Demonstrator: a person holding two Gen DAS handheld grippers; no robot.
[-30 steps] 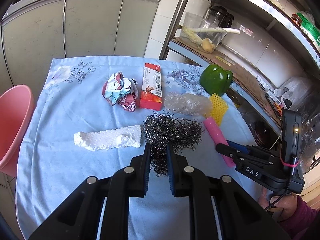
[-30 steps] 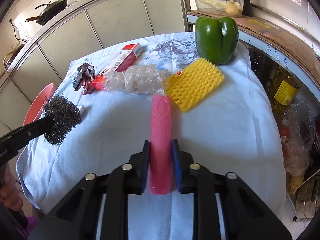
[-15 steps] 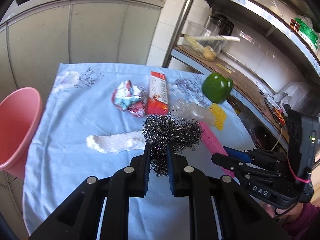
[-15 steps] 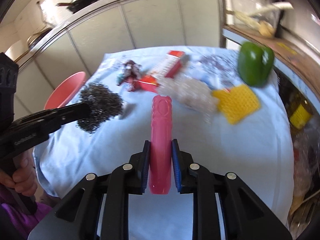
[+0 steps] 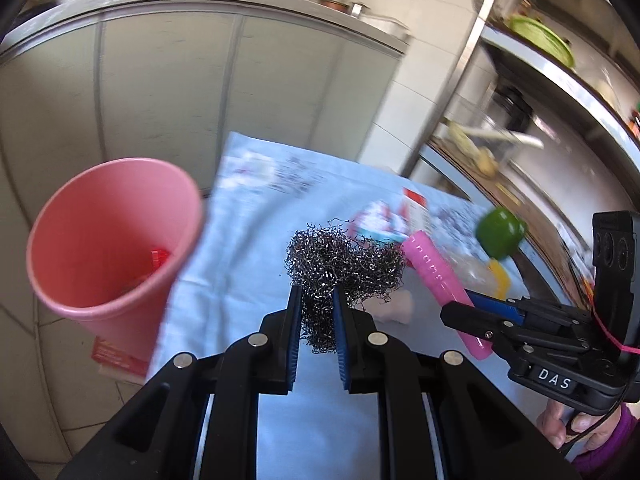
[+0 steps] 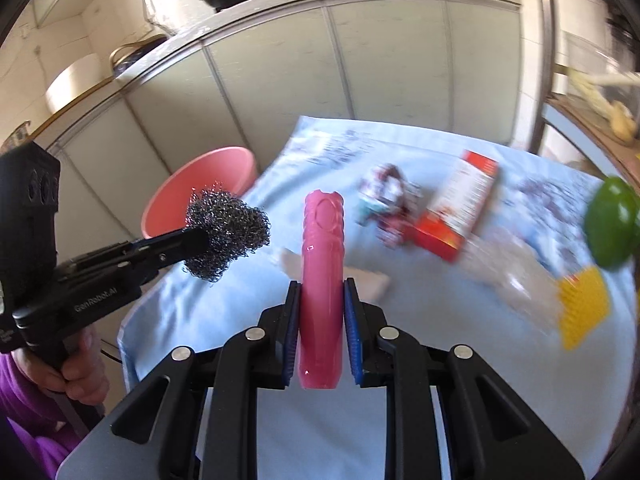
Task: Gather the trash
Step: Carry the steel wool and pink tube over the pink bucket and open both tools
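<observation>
Tool (image 5: 314, 300): tangled grey steel-wool ball (image 5: 344, 260)

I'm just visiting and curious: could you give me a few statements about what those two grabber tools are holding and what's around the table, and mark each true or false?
1. The left gripper is clamped on a steel wool scrubber. True.
2. The right gripper is empty. False: it is clamped on a pink tube.
3. The pink bin stands on the tablecloth. False: it stands on the floor beside the table.
4. A green bell pepper is near the table's far side. True.
</observation>
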